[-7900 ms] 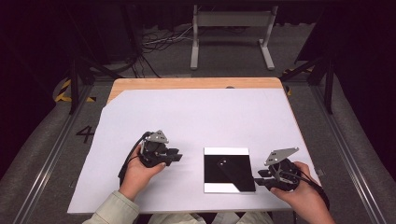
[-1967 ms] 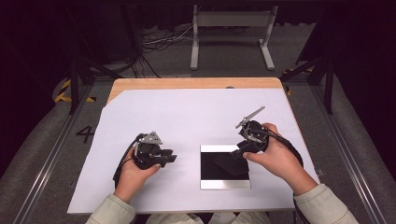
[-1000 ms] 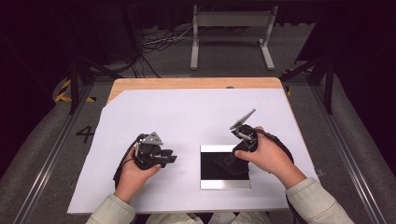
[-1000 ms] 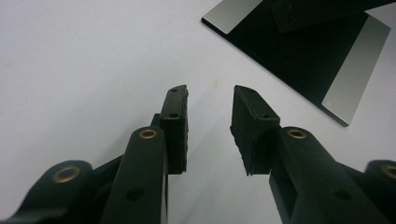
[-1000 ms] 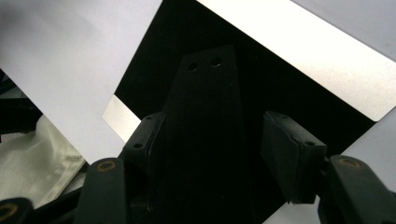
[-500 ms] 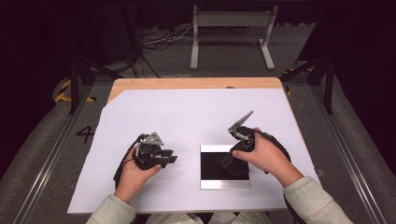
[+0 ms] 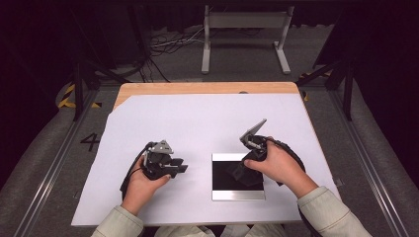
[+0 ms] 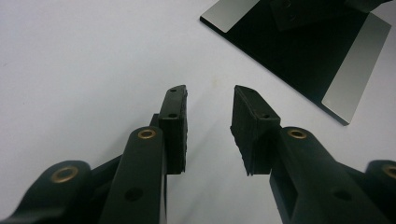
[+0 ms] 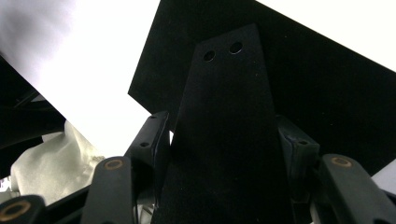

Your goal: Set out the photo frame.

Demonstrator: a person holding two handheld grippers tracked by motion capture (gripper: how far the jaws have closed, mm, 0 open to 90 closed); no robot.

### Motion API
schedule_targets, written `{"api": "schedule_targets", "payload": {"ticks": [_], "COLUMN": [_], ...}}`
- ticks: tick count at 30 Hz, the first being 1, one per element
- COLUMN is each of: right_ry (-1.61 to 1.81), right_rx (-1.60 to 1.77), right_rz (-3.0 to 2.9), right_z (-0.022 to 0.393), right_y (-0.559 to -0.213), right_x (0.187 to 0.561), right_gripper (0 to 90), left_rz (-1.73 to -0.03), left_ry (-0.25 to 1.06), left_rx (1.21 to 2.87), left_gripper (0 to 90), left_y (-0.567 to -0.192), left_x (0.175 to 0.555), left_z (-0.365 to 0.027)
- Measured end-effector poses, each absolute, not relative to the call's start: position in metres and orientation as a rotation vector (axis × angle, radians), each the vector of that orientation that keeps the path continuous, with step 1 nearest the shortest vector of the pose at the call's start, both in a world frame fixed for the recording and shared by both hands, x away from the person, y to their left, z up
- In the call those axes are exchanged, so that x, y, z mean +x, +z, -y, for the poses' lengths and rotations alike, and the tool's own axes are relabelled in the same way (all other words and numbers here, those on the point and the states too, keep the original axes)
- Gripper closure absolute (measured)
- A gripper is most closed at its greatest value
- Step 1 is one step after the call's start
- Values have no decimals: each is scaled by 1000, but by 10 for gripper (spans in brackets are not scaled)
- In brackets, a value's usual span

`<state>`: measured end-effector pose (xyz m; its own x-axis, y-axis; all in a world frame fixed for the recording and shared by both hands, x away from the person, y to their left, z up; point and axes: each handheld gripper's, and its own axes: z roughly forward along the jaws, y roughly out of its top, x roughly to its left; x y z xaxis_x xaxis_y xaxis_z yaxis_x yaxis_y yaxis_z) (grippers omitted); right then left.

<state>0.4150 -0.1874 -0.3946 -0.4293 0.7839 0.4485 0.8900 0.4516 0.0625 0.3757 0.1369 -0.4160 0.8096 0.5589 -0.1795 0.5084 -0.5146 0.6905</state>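
Black wedge point(image 9: 224, 130) apparently between right gripper point(image 7: 245, 169) pads.

readable: "4" | on: floor point(image 7: 90, 142) left of table point(image 7: 197, 88)

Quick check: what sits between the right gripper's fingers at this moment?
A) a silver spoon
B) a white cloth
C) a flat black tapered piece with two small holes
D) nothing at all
C: in the right gripper view a flat black tapered piece with two small holes near its narrow end stands between the fingers of the right gripper, above the black plate; whether the pads press on it I cannot tell.
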Motion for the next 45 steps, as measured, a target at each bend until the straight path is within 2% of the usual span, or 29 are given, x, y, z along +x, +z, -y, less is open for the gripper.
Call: {"api": "schedule_targets", "payload": {"ticks": [26, 29, 31, 36, 45], "right_ry": [-542, -634, -686, -708, -832], "right_rx": [-1422, -1451, -1417, -1389, -1252], "right_rz": [2396, 2329, 2283, 2314, 2243], "right_z": [187, 191, 195, 192, 189], "right_y": [-387, -380, -374, -368, -358], "right_x": [407, 407, 407, 404, 397], "right_gripper": [495, 647, 710, 729, 857], "left_rz": [-786, -784, -785, -786, -788], "left_ry": [79, 81, 81, 79, 88], "left_rx": [2216, 2216, 2215, 2213, 2208], "left_gripper": [666, 666, 666, 665, 665], "left_y": [-417, -417, -417, -417, -416], "left_x": [376, 376, 376, 376, 376], "left_z": [-136, -136, -136, -136, -138]}}
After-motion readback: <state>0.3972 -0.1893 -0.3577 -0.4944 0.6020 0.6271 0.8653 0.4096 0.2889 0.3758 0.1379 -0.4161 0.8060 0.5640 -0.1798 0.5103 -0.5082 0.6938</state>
